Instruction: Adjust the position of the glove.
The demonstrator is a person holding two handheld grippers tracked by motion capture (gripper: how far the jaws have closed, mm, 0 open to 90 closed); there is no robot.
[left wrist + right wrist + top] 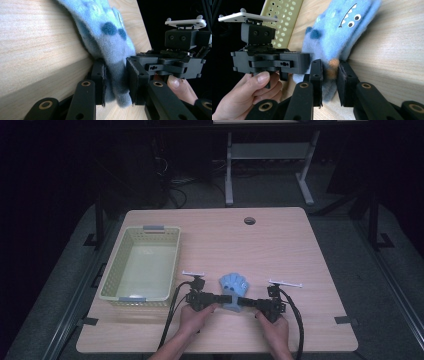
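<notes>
Fleece, blue and soft: the monster-face toy [234,289] lies on the bench [280,250] near the yellow basket [145,265]. Left tongs [116,80] and right tongs [329,75] each pinch one near corner. Expect light, limp, compressible material; grip deep on the edge to prevent slipping

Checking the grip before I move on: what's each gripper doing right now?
Left gripper: shut on the blue fleece toy.
Right gripper: shut on the same toy's other edge.

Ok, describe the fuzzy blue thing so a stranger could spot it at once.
On the wooden table, right of the pale yellow basket, near the front edge, lies a blue fleece monster toy. Unlike the hard plastic basket, it is soft, with dark spots, googly eyes and a toothy grin.
</notes>
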